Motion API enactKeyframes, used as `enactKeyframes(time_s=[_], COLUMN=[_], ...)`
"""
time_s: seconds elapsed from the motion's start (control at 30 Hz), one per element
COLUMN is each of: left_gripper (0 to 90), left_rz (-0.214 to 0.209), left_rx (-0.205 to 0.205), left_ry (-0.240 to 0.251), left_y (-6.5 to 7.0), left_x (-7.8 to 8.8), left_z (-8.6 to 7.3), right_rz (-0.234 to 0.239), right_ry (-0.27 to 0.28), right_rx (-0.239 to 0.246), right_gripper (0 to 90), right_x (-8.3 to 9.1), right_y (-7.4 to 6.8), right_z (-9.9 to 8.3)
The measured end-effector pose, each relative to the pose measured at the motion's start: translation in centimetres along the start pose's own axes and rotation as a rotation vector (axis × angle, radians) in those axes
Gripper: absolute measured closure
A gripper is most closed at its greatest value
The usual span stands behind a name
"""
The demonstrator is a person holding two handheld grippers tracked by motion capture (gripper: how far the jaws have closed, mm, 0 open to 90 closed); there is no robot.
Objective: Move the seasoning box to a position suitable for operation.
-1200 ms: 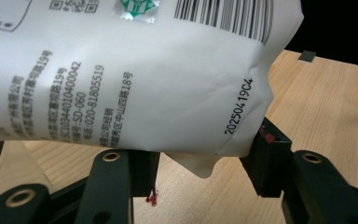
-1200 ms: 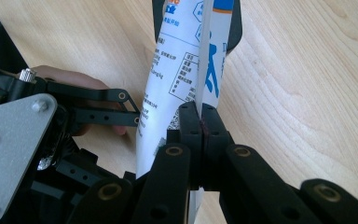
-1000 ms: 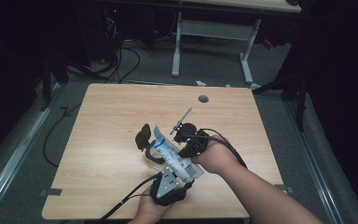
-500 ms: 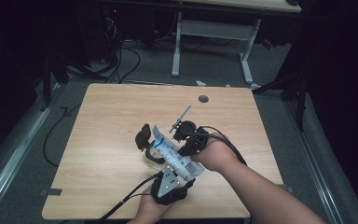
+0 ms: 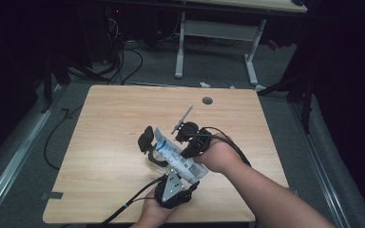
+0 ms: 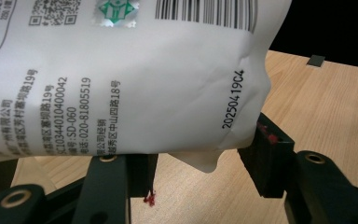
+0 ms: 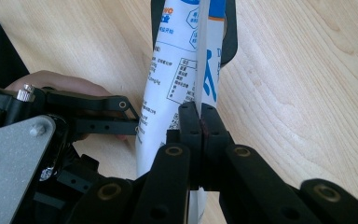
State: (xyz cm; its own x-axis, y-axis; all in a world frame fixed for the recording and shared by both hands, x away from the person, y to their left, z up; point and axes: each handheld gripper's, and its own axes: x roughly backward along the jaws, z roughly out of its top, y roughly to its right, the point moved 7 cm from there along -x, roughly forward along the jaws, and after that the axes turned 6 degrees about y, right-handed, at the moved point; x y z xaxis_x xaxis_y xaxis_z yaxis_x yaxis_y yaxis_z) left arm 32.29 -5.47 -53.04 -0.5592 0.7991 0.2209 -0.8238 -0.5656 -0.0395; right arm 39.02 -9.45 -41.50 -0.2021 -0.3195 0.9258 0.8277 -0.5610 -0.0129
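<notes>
A white and blue printed pouch [image 5: 175,156] is held off the wooden table [image 5: 109,123] between both grippers. My right gripper [image 7: 200,121] is shut on the pouch's [image 7: 177,70] thin sealed edge, pads pressed flat together on it. My left gripper [image 6: 200,163] straddles the pouch's [image 6: 121,93] fuller body from below. One pad [image 6: 265,154] touches its creased corner, and the other is tucked under its lower edge. In the high view the left gripper [image 5: 164,149] comes up from the near table edge and the right gripper [image 5: 190,137] reaches in from the right.
A round cable hole [image 5: 207,100] sits near the table's far edge. Cables [image 5: 128,204] trail off the near edge from the left gripper. A white desk frame [image 5: 218,33] stands on the dark floor beyond the table.
</notes>
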Motion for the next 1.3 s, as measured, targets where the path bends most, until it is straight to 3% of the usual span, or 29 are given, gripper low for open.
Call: enactKeyframes(time_s=[0.83,1.3], left_gripper=[50.8,51.0], left_rz=[-0.004,-0.003], left_rx=[0.003,0.003], left_ry=[-0.001,0.004], left_y=[-0.4,-0.3], left_x=[-0.4,-0.4], left_z=[0.5,0.6], right_rz=[-0.012,0.01], right_ry=[-0.004,-0.015], right_rx=[0.003,0.001], right_gripper=[90.0,90.0], right_x=[-0.2,-0.2], right_y=[0.9,1.0], right_z=[0.7,1.0])
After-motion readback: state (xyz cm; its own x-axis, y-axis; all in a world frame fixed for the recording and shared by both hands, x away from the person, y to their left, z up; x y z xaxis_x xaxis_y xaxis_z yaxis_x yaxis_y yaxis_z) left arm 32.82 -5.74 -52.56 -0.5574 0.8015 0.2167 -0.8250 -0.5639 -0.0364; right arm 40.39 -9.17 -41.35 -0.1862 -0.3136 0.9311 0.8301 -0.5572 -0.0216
